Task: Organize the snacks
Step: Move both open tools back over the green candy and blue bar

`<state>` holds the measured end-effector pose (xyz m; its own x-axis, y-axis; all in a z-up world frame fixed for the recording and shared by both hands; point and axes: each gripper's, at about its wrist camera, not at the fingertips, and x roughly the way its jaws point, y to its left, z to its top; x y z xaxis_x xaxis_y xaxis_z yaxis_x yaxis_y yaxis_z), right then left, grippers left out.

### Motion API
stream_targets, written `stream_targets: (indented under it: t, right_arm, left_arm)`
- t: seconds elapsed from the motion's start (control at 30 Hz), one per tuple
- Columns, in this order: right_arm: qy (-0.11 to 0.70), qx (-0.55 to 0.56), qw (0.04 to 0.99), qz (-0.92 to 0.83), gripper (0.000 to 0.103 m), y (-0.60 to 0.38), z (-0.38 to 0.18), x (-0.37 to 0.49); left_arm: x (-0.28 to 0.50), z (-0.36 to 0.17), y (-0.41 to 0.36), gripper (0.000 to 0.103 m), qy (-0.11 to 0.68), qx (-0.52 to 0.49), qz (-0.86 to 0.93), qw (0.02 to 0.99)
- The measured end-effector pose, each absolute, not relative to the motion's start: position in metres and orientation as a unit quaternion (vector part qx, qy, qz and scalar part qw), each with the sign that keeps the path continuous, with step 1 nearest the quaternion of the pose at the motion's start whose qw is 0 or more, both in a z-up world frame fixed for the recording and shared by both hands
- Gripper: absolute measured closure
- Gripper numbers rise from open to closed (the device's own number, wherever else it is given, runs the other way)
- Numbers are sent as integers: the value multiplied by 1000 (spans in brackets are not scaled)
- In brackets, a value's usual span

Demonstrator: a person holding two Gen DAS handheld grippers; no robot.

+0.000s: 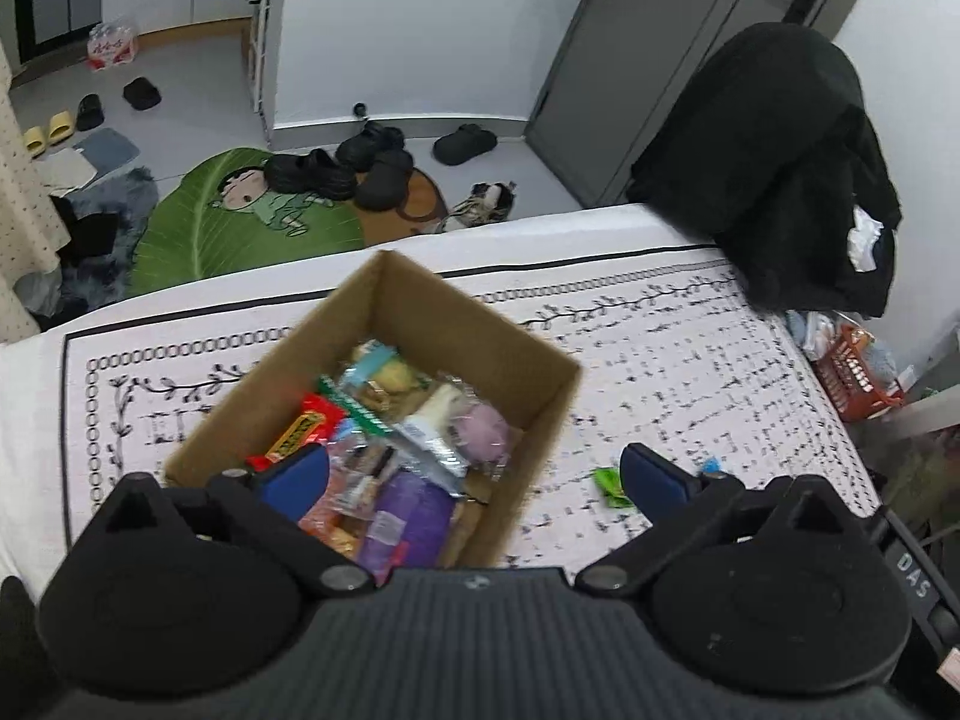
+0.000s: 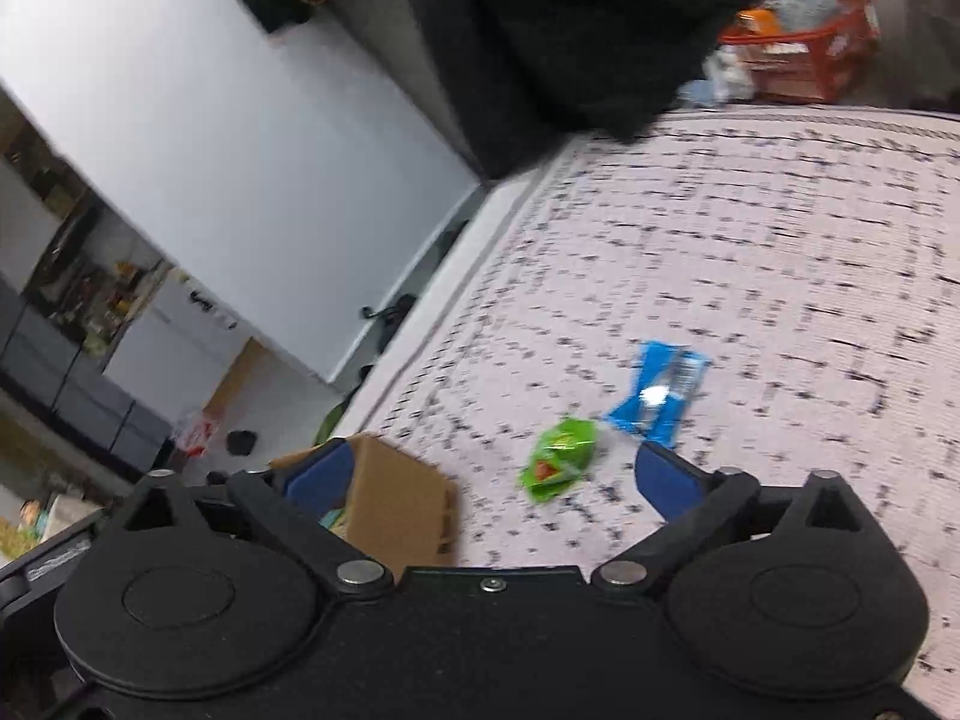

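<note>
Left wrist view: my left gripper (image 1: 477, 471) hangs over the cardboard box (image 1: 414, 300), fingers spread wide and holding nothing.
Box contents: mixed snacks, among them a purple pack (image 1: 408, 519) at the near end and a red and yellow bar (image 1: 303, 426); the rest is blurred.
Box position: on the patterned cloth (image 1: 690, 360) that covers the table.
Loose snacks: a green packet (image 1: 609, 485) lies on the cloth outside the box, just beside my left gripper's right finger (image 1: 651, 480); a sliver of a blue packet (image 1: 711, 466) shows behind that finger.
Obstruction: the near box wall stands between the snacks inside and the loose packets.
Surroundings: black garment (image 1: 774, 168) draped at the far right table corner; black shoes (image 1: 342, 165) on the floor beyond.
Right wrist view: my right gripper (image 2: 489, 474) is also spread, empty.
Shown only here: the blue packet (image 2: 660, 396) in full, lying near the green packet (image 2: 561, 459) but apart from it; an orange basket (image 2: 804, 63) past the table.
Box in this view: only one corner (image 2: 399, 510) shows, behind my right gripper's left finger (image 2: 321, 477); its contents are mostly hidden.
</note>
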<state>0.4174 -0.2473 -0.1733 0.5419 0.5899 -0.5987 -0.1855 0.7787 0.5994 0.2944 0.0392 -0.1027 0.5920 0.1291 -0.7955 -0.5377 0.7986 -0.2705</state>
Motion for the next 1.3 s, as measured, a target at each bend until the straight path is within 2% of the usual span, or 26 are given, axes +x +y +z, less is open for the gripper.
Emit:
stream_targets:
  t: [0.47, 1.07, 1.3]
  right_arm:
    - [426, 293, 845, 140, 0, -300, -188, 427]
    - [441, 345, 820, 120, 3, -324, -216, 441]
    - [448, 356, 812, 121, 8, -321, -228, 450]
  left_arm:
    - [327, -103, -11, 0, 420, -225, 156, 866]
    - [372, -149, -41, 3, 452, -271, 141, 838]
    - [390, -177, -45, 12, 462, -309, 140, 819]
